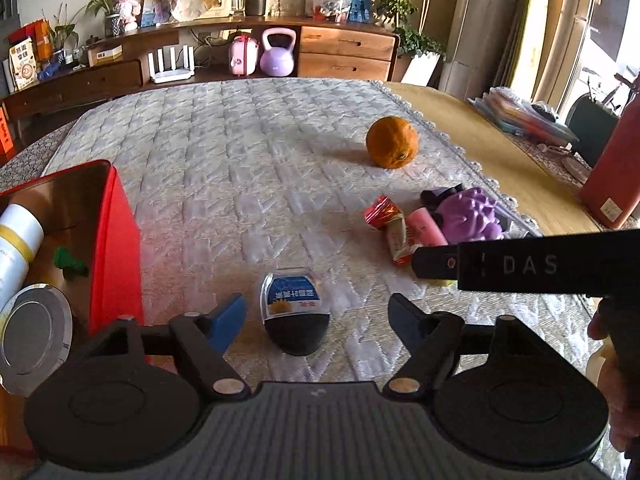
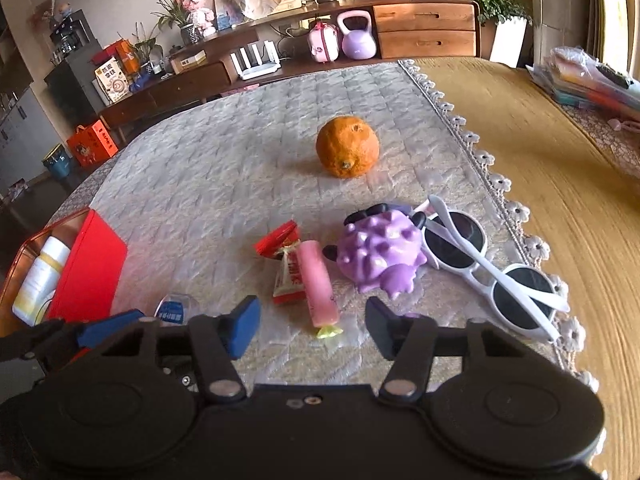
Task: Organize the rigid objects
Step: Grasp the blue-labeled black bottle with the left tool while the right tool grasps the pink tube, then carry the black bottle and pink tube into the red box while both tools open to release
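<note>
My left gripper (image 1: 318,320) is open, its blue fingertips either side of a small clear-and-black labelled case (image 1: 295,312) lying on the quilted cloth. A red box (image 1: 114,248) at the left holds a white bottle (image 1: 16,240), a round tin lid (image 1: 34,334) and a green piece (image 1: 70,264). My right gripper (image 2: 312,326) is open above a pink candy stick (image 2: 318,286). Beside it lie a red-white wrapped sweet (image 2: 286,268), a purple spiky toy (image 2: 378,256), white sunglasses (image 2: 492,264) and an orange (image 2: 347,147). The case (image 2: 174,308) and red box (image 2: 86,268) also show at the left.
The quilted cloth (image 1: 240,160) covers the table, with a yellow mat (image 2: 560,200) to its right. A red bottle (image 1: 616,168) stands at the far right. The right gripper's black body (image 1: 520,264) crosses the left wrist view. A wooden sideboard (image 1: 344,50) with clutter stands behind.
</note>
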Demonstrator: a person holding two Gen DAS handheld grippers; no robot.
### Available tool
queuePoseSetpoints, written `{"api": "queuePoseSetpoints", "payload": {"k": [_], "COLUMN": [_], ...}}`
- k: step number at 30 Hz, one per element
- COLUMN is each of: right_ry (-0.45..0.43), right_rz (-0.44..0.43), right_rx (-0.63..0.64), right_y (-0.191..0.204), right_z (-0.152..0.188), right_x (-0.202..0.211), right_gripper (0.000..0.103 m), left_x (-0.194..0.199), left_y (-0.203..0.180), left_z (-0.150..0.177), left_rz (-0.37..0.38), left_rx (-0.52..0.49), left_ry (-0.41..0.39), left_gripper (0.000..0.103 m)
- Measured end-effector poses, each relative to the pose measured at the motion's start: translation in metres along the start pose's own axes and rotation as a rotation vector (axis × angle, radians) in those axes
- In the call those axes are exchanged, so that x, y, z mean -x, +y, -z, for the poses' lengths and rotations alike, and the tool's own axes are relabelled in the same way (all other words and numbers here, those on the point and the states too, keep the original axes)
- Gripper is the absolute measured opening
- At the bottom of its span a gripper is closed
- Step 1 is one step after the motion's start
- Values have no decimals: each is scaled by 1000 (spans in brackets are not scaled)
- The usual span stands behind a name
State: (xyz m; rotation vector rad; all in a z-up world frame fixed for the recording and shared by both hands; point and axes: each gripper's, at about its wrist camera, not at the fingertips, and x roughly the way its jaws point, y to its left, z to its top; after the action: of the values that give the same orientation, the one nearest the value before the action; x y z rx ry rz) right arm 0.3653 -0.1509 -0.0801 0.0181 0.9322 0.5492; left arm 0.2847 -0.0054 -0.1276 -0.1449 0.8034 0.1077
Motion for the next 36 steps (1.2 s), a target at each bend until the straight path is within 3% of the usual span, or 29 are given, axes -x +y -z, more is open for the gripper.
{"api": "queuePoseSetpoints", "payload": {"k": [8,13,16,18,36], "right_ry": [1,-7,-8,-7,-63], "right_rz": [13,35,49,48,11], "right_rx": [13,30,37,39,69], "right_y": [3,5,7,8,30], "right_z": [-2,-2,-2,-2,11], "right_x": [-10,-12,-12,-12,44], "right_gripper": [38,28,17,15,15], "left_x": [-7,-7,-6,-6,29], "left_y": [3,6,8,6,9], "left_z": [2,1,1,2,1], "left_rz": [-13,-27,-23,-30,6], "left_rx": [-1,0,2,-11,-6], "left_ry": [-5,-17,-20,-21,-27], "left_gripper": [58,39,39,39,39]}}
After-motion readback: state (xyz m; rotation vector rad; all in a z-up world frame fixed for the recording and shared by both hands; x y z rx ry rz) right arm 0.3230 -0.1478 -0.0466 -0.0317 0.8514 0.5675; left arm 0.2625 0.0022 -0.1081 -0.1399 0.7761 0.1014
